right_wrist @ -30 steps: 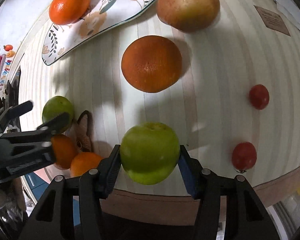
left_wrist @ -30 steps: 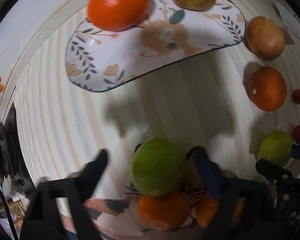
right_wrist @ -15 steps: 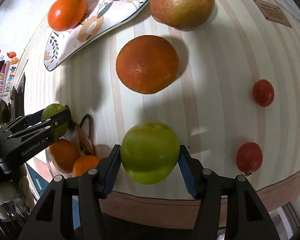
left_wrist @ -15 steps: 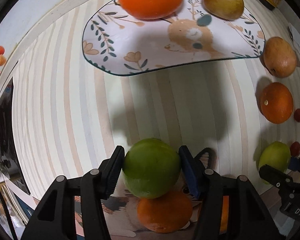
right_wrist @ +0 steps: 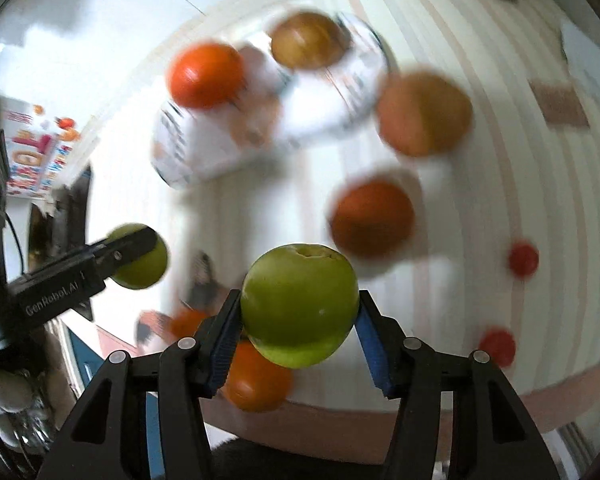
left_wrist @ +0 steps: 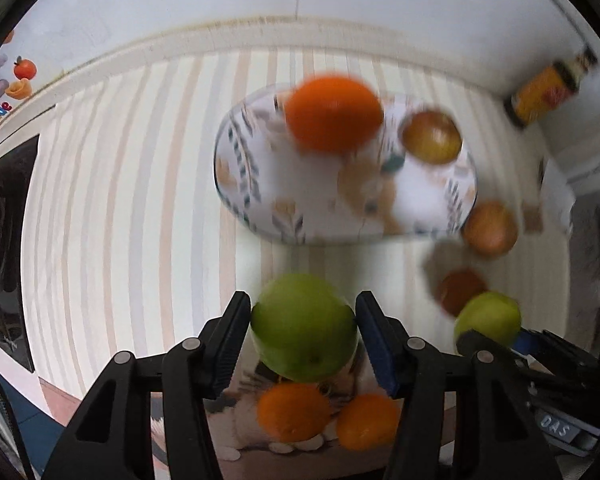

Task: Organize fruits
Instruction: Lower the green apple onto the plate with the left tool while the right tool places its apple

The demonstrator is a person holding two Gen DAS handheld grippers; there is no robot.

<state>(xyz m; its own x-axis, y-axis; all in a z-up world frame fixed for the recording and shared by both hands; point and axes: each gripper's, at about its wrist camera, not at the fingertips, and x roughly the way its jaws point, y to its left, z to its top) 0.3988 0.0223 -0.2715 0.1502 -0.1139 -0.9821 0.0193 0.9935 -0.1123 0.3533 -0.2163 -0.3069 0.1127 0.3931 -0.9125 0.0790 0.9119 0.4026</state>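
Note:
My left gripper (left_wrist: 302,330) is shut on a green apple (left_wrist: 304,328) and holds it in the air above a cat-print plate (left_wrist: 244,412) with two small oranges (left_wrist: 294,412). My right gripper (right_wrist: 298,312) is shut on another green apple (right_wrist: 300,304), also lifted off the table. The floral plate (left_wrist: 300,204) lies ahead with an orange (left_wrist: 334,114) and a brownish apple (left_wrist: 432,138) on it. The left gripper with its apple shows in the right wrist view (right_wrist: 134,256). The right gripper's apple shows in the left wrist view (left_wrist: 488,316).
On the striped tablecloth (right_wrist: 480,128) lie a tan apple (right_wrist: 424,114), a dark orange (right_wrist: 372,220) and two small red tomatoes (right_wrist: 523,259). A yellow jar (left_wrist: 544,96) stands at the far right by the wall. The table's front edge runs just below both grippers.
Both grippers have lifted and pulled back with their green apples; the table and floral plate now look farther away. The views are motion-blurred.

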